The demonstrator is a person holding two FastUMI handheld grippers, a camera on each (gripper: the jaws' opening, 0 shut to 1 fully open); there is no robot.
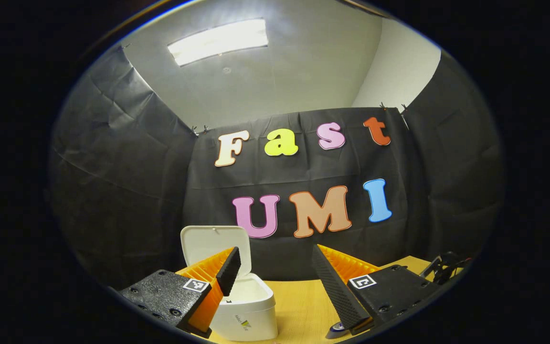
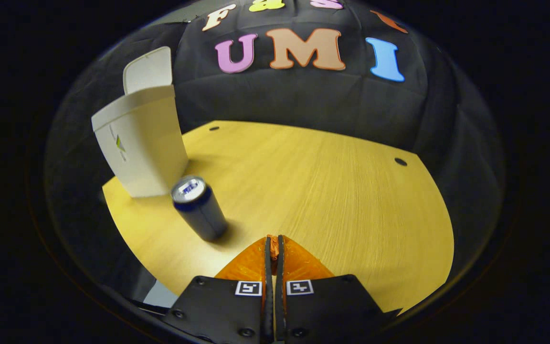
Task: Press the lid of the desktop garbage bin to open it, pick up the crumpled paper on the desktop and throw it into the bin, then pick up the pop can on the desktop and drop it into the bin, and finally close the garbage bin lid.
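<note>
The white desktop bin (image 1: pixel 251 310) stands on the wooden table with its lid (image 1: pixel 210 243) raised upright. My left gripper (image 1: pixel 275 252) is open and held above the table, its left finger in front of the bin's open top; nothing is between its fingers. In the right gripper view the bin (image 2: pixel 143 143) stands at the far left, its lid (image 2: pixel 148 69) up. A dark blue pop can (image 2: pixel 199 208) with a silver top stands upright just in front of the bin. My right gripper (image 2: pixel 273 239) is shut on nothing, low over the table, to the right of the can.
The wooden table (image 2: pixel 327 191) stretches wide to the right of the can, with two small holes near its far edge. Black cloth walls close in behind and at the sides. A dark object (image 1: pixel 447 265) sits at the table's right edge.
</note>
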